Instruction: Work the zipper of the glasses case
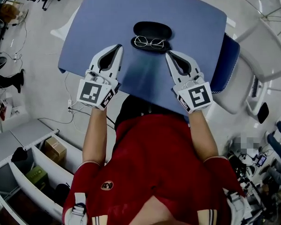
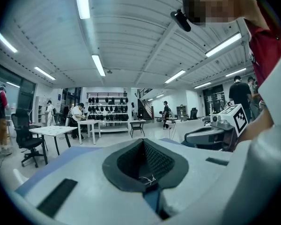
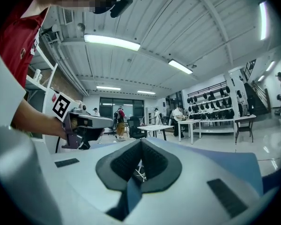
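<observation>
— Where is the glasses case (image 1: 152, 35) found?
— It is laid open near the middle of the blue counter (image 1: 103, 18), with the lid folded back. A pair of wire-framed glasses (image 1: 150, 42) is seen in the nearer half.
— How are the fingers held?
— Those of the left gripper (image 1: 118, 47) are pressed together on nothing, just left of the case (a gap is seen between them). Those of the right gripper (image 1: 169, 54) are likewise closed and empty, just beside its right end.
</observation>
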